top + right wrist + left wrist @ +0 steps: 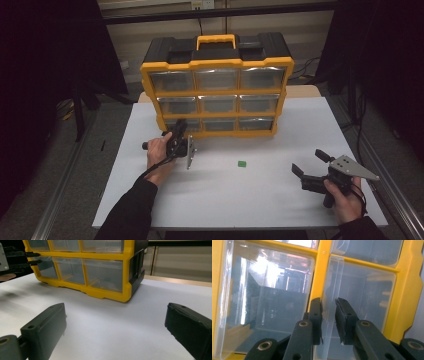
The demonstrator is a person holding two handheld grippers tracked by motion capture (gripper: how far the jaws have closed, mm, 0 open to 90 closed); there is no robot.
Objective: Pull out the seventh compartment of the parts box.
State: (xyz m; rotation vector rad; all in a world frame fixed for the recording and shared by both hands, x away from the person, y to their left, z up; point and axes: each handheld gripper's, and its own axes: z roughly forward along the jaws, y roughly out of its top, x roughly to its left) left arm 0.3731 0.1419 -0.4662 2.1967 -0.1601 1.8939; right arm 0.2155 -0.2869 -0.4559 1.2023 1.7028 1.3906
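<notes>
Two pads of my left claw (328, 322) are straddling the clear lip of the bottom-left drawer (359, 315), at ten o'clock on the surface (280, 200), not yet pinching. I am centring first, then closing and pulling straight. My right claw (115, 335) is resting spread.

White table (300, 125) in a dim room; grey floor (105, 125), perhaps carpeted.

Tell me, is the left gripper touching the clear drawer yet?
Cannot tell. In the left gripper view the left gripper has its jaws on either side of the bottom-left drawer's clear lip, but any contact with the pads is unclear.
</notes>
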